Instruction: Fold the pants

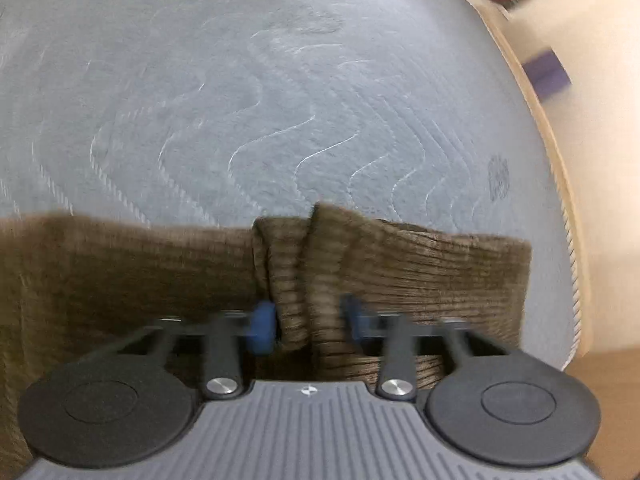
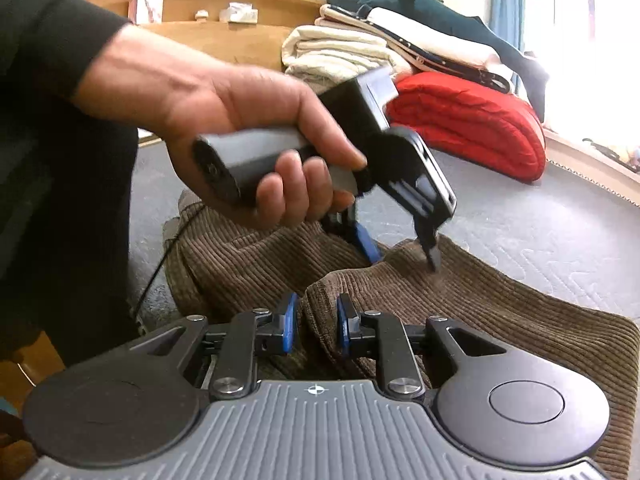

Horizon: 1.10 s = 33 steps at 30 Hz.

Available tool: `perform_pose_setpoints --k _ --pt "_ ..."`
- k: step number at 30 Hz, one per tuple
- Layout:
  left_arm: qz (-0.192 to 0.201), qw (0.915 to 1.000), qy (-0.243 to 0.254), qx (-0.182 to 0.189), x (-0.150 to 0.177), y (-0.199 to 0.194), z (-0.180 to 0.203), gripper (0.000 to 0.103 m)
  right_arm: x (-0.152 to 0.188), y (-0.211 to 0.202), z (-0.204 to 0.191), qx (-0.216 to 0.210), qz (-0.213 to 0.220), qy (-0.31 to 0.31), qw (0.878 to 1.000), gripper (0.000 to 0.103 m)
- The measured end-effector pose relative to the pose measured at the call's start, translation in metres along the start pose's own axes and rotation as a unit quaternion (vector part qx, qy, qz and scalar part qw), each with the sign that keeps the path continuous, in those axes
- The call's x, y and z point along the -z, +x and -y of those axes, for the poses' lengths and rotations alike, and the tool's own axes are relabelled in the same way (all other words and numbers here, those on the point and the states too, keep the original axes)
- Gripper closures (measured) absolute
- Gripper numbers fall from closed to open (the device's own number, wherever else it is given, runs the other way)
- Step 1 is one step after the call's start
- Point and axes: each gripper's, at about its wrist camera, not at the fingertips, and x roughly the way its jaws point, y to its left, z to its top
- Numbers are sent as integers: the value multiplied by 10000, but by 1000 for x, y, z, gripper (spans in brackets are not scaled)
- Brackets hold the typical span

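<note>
1. The brown corduroy pants [image 2: 480, 300] lie on the grey mattress [image 1: 280, 100], filling each frame's lower half.
2. Left tool [image 1: 307, 320] and right tool [image 2: 317, 320] each pinch a raised ridge.
3. Judged step: mid-fold; next, lift both edges together and carry them across evenly.

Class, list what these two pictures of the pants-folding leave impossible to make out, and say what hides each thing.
1. Left wrist view: the pants are motion-blurred, and their near part is hidden behind the left gripper.
2. Right wrist view: the right gripper body covers the cloth beneath it, so its grip depth is unclear.
3. Right wrist view: small shelf items are too small to identify.
</note>
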Motion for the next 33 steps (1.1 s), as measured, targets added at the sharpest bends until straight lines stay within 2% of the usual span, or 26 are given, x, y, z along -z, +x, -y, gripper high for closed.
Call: perform_pose_setpoints --k 1,3,6,7,8,9,10,11,12,13,14,16,17,19,20,21,22,24,26,27,30,32,33 --pt "124 9999 108 -18 -1 -5 4 83 0 -1 1 -8 22 11 10000 81" --pt "424 9987 274 -46 -1 -21 10 86 0 -2 1 -18 -18 45 10000 81" --pt "423 9979 321 -367 6 -26 7 89 2 3 0 -277 -294 151 9991 80" --pt "474 9960 393 -642 7 -25 6 103 4 8 -2 -338 -492 141 9981 80" --pt "609 9906 611 -1062 8 -28 8 103 6 11 -5 -350 -630 155 9973 80" --pt "730 9858 778 -1299 7 -31 9 103 8 14 -3 -380 -756 271 9960 79" --pt "820 9847 788 -1319 5 -35 8 103 8 14 0 -419 -830 422 9948 79" --pt "850 9870 693 -1175 4 -39 4 103 8 13 5 -460 -849 607 9935 79" --pt "845 9894 619 -1008 3 -41 4 102 7 9 10 -402 -789 773 9931 76" --pt "798 9922 571 -764 4 -44 3 95 7 3 16 -231 -695 968 9926 73" --pt "748 9941 563 -549 7 -45 3 91 6 -2 23 -101 -610 1180 9911 65" --pt "712 9943 676 -417 12 -45 9 66 7 -18 43 92 -344 1735 9842 59" --pt "676 9942 737 -402 14 -44 12 61 9 -25 51 247 -247 1928 9806 58" --pt "578 9956 655 -333 15 -39 11 55 12 -37 66 837 -142 2207 9716 57" --pt "519 9968 541 -284 14 -36 8 52 15 -41 74 1142 -137 2353 9651 53" --pt "471 9977 431 -246 13 -33 7 46 21 -46 84 1561 -181 2560 9538 49" --pt "438 9982 342 -219 12 -30 4 41 26 -50 92 1904 -243 2711 9432 48" --pt "385 9986 264 -256 12 -23 3 41 39 -58 109 2590 -392 3000 9173 48" --pt "368 9981 278 -417 10 -13 4 41 52 -63 123 3035 -575 3264 8933 48" --pt "369 9977 279 -490 9 -10 5 41 60 -66 131 3197 -674 3457 8796 47" --pt "339 9968 281 -665 7 4 8 41 79 -65 145 3327 -938 3926 8523 46" --pt "381 9960 353 -729 8 7 11 41 86 -65 148 3332 -970 4111 8430 43" --pt "399 9957 415 -725 8 6 12 53 88 -64 150 3294 -950 4210 8398 41"
